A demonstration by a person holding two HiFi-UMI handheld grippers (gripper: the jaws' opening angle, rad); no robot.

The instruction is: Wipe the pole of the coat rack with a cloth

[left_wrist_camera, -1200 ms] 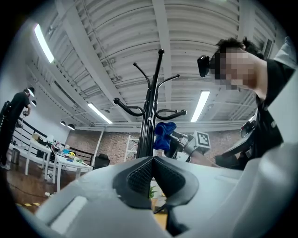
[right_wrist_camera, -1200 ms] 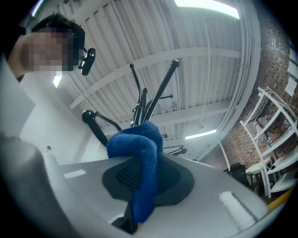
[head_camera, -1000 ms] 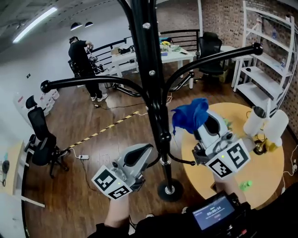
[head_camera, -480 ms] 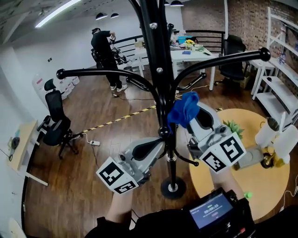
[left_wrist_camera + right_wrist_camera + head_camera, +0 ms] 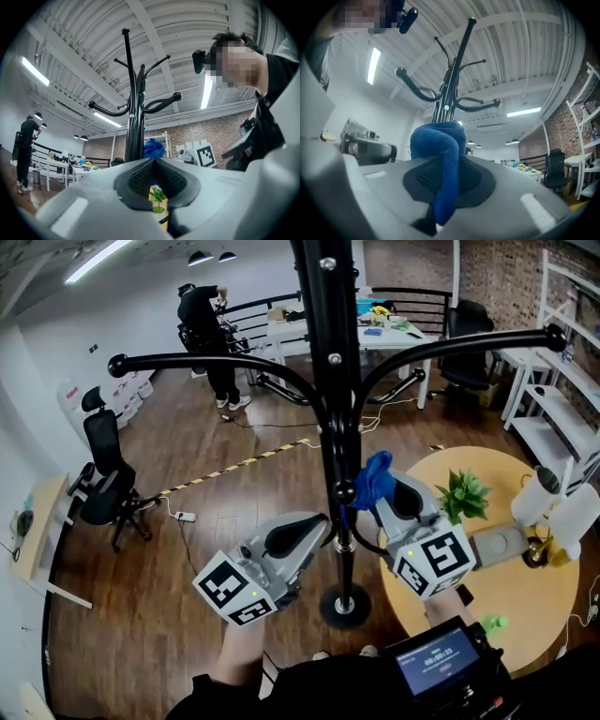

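Pinches a blue cloth (image 5: 374,478) in the right gripper (image 5: 379,491), clamped tight on a bunched fold, with the loose wad standing proud of the tips. Presses that wad against the black pole (image 5: 335,381) of the coat rack, beside a small knob low on the shaft. Holds the left gripper (image 5: 317,524) pressed together on nothing, tips just beside the pole on the opposite side; cannot tell whether touching. Looks like mid-wipe on the lower stretch of the pole, above the round base (image 5: 344,605) on the wood floor and next to the round worktop (image 5: 525,606).

To do this stroke well:
- Keep the wad, not the grey jaws, against the metal.
- Push in lightly and slide along the shaft in long, even passes.
- Swing round the pole to reach the far side rather than rubbing one strip.
- Ease past the hook arms (image 5: 202,367) and knobs to avoid snagging the cloth and dragging it out of the pinch.
- Perhaps steady the pole with the left gripper, against rocking on so small a base.
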